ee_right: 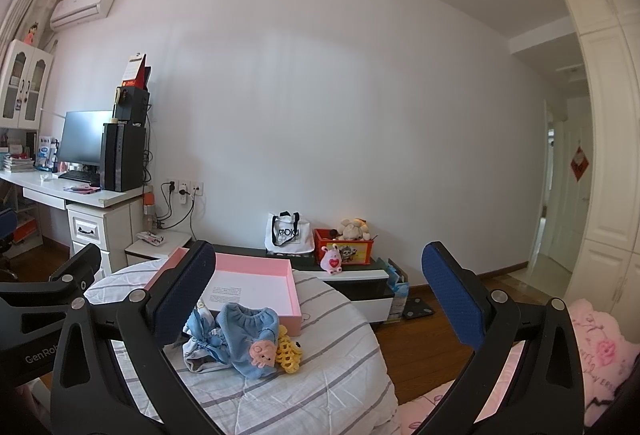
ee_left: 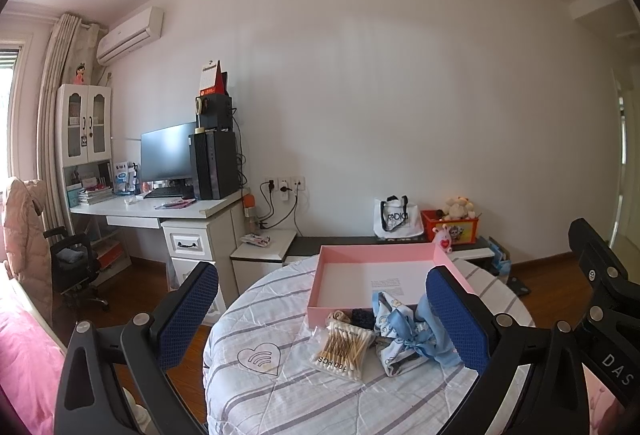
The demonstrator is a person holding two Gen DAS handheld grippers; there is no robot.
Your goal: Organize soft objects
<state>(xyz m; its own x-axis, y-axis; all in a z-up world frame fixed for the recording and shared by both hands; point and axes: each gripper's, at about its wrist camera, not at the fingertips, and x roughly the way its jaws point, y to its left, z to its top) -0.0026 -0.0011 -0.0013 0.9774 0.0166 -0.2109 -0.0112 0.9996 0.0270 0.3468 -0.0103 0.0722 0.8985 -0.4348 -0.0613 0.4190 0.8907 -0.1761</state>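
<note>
**Above a striped surface, both tongs hang wide apart over a heap of soft things**

On a round surface (ee_left: 280, 387) under a quilted cover with grey stripes, a pink box (ee_left: 378, 257) sits open at the far edge, white inside with a small printed sheet on its floor and nothing else visible in it. Just in front of its near wall lies the pile: blue-and-white clothes (ee_left: 404, 335) with a ribbon bow, and, seen from the right wrist, a blue fleece top (ee_right: 250, 331) with a pink figure on it, touching a yellow crochet piece (ee_right: 289, 353) at its right. To the left of the clothes lies a clear bag of swabs (ee_left: 344, 349), and between that bag and the box sit a tan scrunchie (ee_left: 337, 315) and a dark scrunchie (ee_left: 362, 317), side by side against the box wall.

The left tongs (ee_left: 322, 319) are spread wide, empty, with blue pads on both fingers; the right finger overlaps the clothes in view, though contact cannot be told. The right tongs (ee_right: 320, 297) are equally wide and hold nothing, their left finger crossing the near left corner of the box in view, their right finger out past the surface's right edge over the wooden floor (ee_right: 432, 359).

Behind, against a white wall, stand a low cabinet (ee_right: 360, 277) with a tote bag (ee_right: 289, 233) and a red toy box (ee_right: 348, 247), and a desk (ee_left: 160, 211) with a monitor (ee_left: 168, 151).
</note>
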